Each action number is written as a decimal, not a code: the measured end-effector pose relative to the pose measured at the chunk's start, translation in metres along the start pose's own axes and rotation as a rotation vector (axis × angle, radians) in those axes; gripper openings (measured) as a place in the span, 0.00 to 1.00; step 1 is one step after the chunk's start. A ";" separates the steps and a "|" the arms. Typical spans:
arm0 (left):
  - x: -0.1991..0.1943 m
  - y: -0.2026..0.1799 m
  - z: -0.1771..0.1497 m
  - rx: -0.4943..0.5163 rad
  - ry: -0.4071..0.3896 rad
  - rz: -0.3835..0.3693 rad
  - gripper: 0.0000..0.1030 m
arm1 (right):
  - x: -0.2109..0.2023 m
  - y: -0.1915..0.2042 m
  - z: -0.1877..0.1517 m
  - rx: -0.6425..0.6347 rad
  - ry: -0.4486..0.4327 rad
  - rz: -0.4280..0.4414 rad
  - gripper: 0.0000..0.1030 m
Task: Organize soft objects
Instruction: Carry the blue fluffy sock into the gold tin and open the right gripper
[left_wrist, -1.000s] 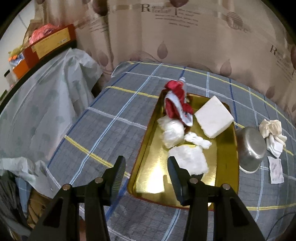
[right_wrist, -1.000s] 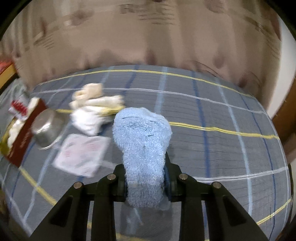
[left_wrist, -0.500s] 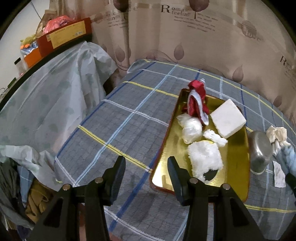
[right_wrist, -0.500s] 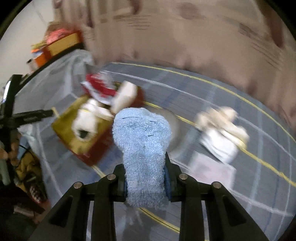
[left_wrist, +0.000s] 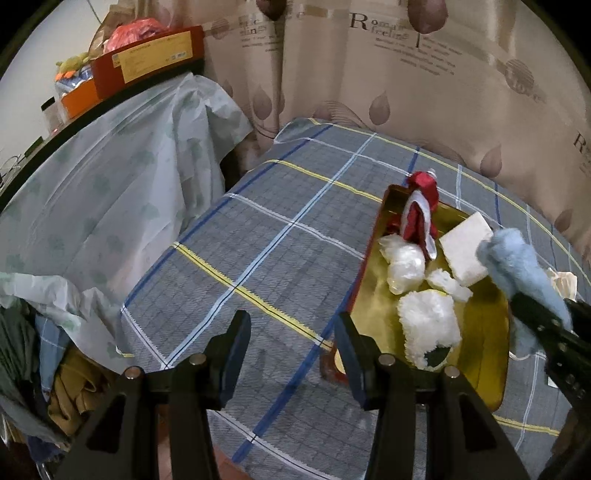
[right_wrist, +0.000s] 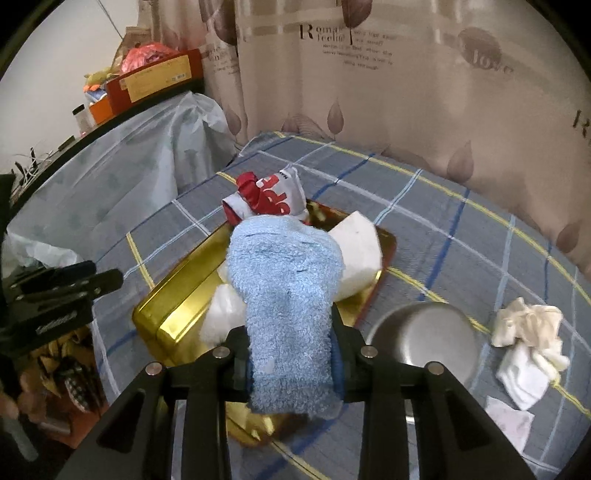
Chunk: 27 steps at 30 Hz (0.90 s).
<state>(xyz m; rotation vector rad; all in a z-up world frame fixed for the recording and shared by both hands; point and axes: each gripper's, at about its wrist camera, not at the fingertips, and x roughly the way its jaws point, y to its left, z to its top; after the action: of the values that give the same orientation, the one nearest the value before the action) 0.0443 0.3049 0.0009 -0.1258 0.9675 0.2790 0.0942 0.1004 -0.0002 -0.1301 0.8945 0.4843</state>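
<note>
Hanging above the near end of the shallow gold metal tray (right_wrist: 173, 317), the fluffy light-blue towelling cloth (right_wrist: 288, 295) is clenched between the two pads of the right gripper (right_wrist: 291, 354); its jaws have just been easing slightly apart, yet the cloth is gripped at its lower part. Long axis of the cloth: running along the fingers, free end flopping forward over the tray. Nearer hand: the right, directly over the tray; release there should drop the cloth inside, by my reckoning.

Left gripper (left_wrist: 291, 350): fingers parted, nothing between them, hovering over the grey checked tablecloth (left_wrist: 258, 236) at the tray's left rim.

Tray contents:
- red-and-white printed pouch (left_wrist: 419, 214), far end
- white rectangular foam block (left_wrist: 463, 251), far right
- crumpled clear plastic bag (left_wrist: 404, 266), middle
- small white wad (left_wrist: 448, 282), beside the bag
- fluffy white cloth (left_wrist: 428, 325), near end

Outside the tray, on the tablecloth:
- upturned steel bowl (right_wrist: 424, 339), just beside the tray
- cream and white rags (right_wrist: 528, 339), farther right
- flat pale wipe (right_wrist: 508, 421), nearest
</note>
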 end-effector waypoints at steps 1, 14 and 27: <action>0.001 0.002 0.000 -0.004 0.002 0.001 0.47 | 0.007 0.002 0.002 -0.001 0.008 -0.010 0.28; 0.005 0.008 -0.001 -0.036 0.031 -0.012 0.47 | 0.042 0.004 0.015 0.019 0.047 -0.011 0.44; 0.004 0.005 -0.004 -0.025 0.029 -0.013 0.47 | -0.014 -0.012 -0.007 0.059 -0.076 -0.048 0.83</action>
<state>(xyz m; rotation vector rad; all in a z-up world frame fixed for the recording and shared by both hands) 0.0423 0.3093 -0.0044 -0.1594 0.9916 0.2780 0.0875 0.0824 0.0048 -0.0788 0.8288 0.4156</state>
